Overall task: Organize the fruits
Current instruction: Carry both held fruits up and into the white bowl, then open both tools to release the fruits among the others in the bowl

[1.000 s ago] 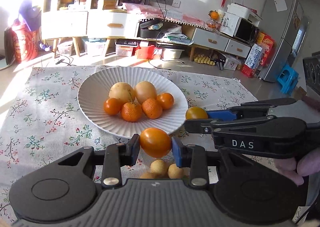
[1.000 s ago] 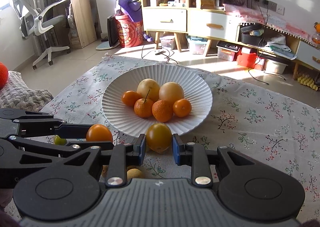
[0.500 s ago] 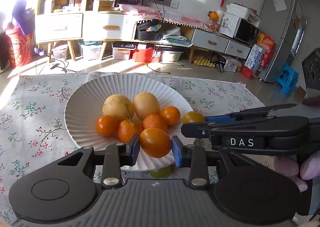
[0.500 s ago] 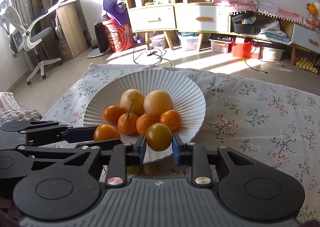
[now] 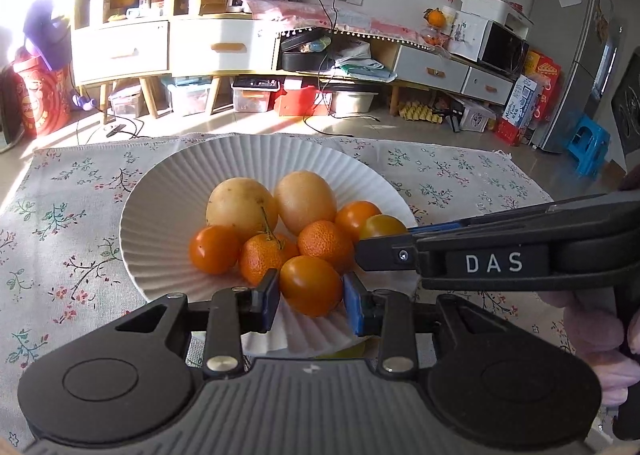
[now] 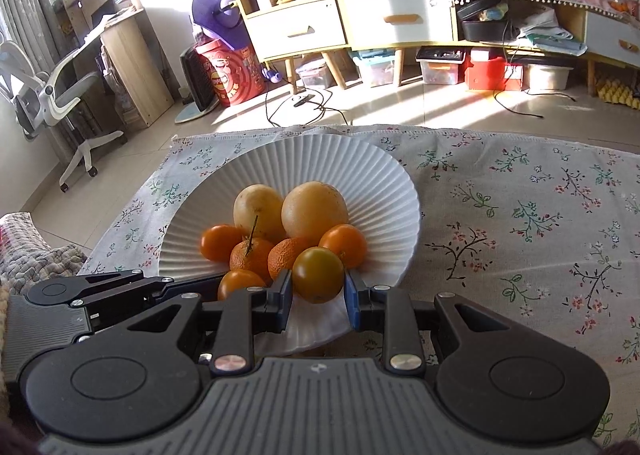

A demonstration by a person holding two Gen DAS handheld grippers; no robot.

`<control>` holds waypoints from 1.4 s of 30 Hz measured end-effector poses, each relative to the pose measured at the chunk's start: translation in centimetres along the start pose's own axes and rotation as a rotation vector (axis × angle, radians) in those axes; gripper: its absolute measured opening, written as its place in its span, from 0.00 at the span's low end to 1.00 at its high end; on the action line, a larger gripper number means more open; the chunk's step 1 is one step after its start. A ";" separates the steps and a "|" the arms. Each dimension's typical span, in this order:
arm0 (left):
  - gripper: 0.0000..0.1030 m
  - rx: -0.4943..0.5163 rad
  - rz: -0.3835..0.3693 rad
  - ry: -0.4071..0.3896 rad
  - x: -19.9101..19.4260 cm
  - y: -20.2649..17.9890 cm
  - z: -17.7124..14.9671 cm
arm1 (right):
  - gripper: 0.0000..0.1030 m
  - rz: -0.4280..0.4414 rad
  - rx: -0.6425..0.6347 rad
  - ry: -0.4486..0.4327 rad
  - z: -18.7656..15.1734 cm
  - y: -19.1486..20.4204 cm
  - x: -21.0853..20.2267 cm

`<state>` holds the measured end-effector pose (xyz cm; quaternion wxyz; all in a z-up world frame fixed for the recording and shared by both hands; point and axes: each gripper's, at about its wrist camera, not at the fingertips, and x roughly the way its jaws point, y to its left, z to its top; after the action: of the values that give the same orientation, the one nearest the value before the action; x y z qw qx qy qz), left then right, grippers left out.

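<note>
A white ribbed plate (image 5: 160, 215) (image 6: 360, 167) on a floral cloth holds two large yellow fruits (image 5: 242, 209) (image 6: 314, 209) and several small oranges (image 5: 214, 249). My left gripper (image 5: 310, 293) is shut on an orange tomato-like fruit (image 5: 310, 285), held over the plate's near rim. My right gripper (image 6: 318, 287) is shut on a greenish-orange fruit (image 6: 318, 273), also over the near rim, beside the pile. It enters the left wrist view from the right, marked DAS (image 5: 494, 263), with its fruit (image 5: 382, 227). The left gripper and its fruit (image 6: 240, 283) show at left in the right wrist view.
The floral tablecloth (image 6: 520, 215) covers the table; its far edge (image 5: 440, 147) lies just beyond the plate. A greenish fruit (image 5: 340, 353) peeks out below the plate's near rim. Cabinets (image 5: 200, 51) and boxes stand on the floor behind.
Both grippers moved forward with their fruits, from in front of the plate to over its near rim, close to the pile. Loose fruits on the cloth dropped out of sight.
</note>
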<state>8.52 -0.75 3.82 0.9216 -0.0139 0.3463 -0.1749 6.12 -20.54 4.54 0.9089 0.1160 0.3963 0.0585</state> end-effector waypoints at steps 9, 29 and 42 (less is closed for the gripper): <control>0.25 0.021 0.012 -0.003 0.1 -0.6 0.2 | 0.25 -0.007 0.011 0.005 0.1 -0.3 0.0; 0.69 0.057 0.004 -0.012 -2.0 -0.6 0.0 | 0.56 0.000 -0.031 -0.025 0.2 0.6 -1.9; 0.83 0.047 -0.024 -0.016 -4.7 0.0 -1.2 | 0.78 -0.002 -0.046 -0.049 -0.7 0.5 -4.1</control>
<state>4.49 0.96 5.90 0.9222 0.0024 0.3346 -0.1938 2.79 -20.79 7.13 0.9209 0.0961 0.3724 0.0637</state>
